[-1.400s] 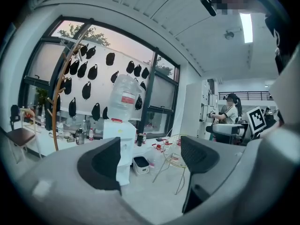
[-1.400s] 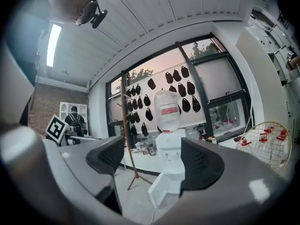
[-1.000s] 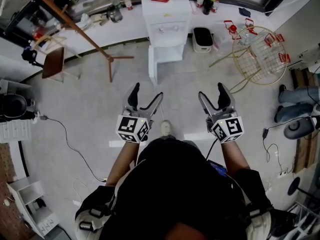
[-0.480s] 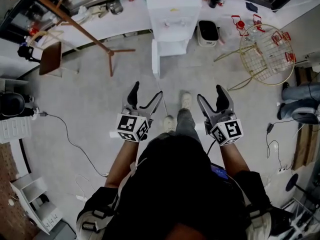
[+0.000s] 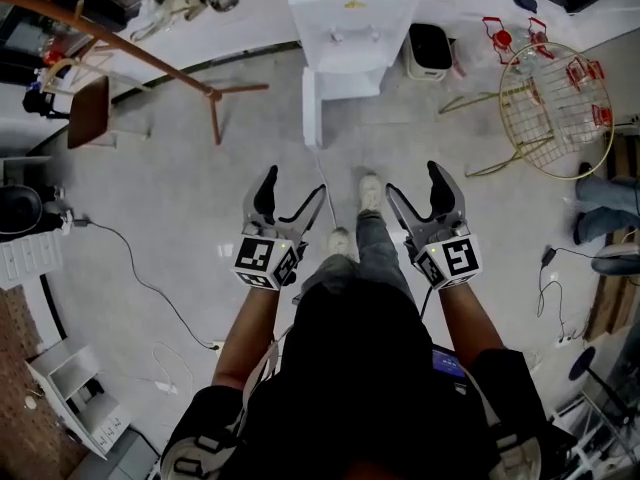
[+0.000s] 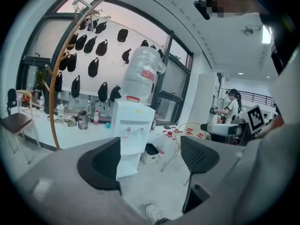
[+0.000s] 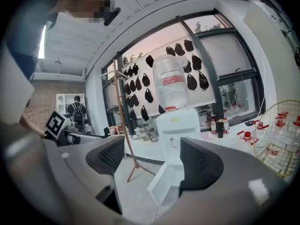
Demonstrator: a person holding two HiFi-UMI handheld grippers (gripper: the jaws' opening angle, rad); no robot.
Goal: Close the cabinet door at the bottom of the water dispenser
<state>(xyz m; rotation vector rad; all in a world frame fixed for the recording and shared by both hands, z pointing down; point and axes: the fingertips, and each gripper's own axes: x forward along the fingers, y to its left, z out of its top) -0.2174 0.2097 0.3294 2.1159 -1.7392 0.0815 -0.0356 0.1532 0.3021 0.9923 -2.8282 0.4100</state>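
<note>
The white water dispenser (image 5: 350, 16) stands at the far wall, top centre in the head view, with a large bottle (image 6: 141, 75) on top. Its bottom cabinet door (image 5: 311, 110) hangs open, swung out to the left. Both grippers are held in front of me, well short of the dispenser. My left gripper (image 5: 293, 190) is open and empty. My right gripper (image 5: 416, 186) is open and empty too. Between the left gripper's jaws (image 6: 150, 165) the dispenser (image 6: 132, 128) and its door (image 6: 125, 167) show. In the right gripper view (image 7: 152, 165) the door (image 7: 161, 184) shows low.
A wooden coat rack (image 5: 150, 56) leans at the left, with a chair (image 5: 88, 110) beside it. A black bin (image 5: 430, 48) and a gold wire basket stand (image 5: 555, 98) are right of the dispenser. A cable (image 5: 135, 273) runs over the floor. My shoes (image 5: 370, 192) show between the grippers.
I have stepped forward, one foot now out ahead, and the dispenser sits closer. Both grippers stay open and level, carried along with me.
</note>
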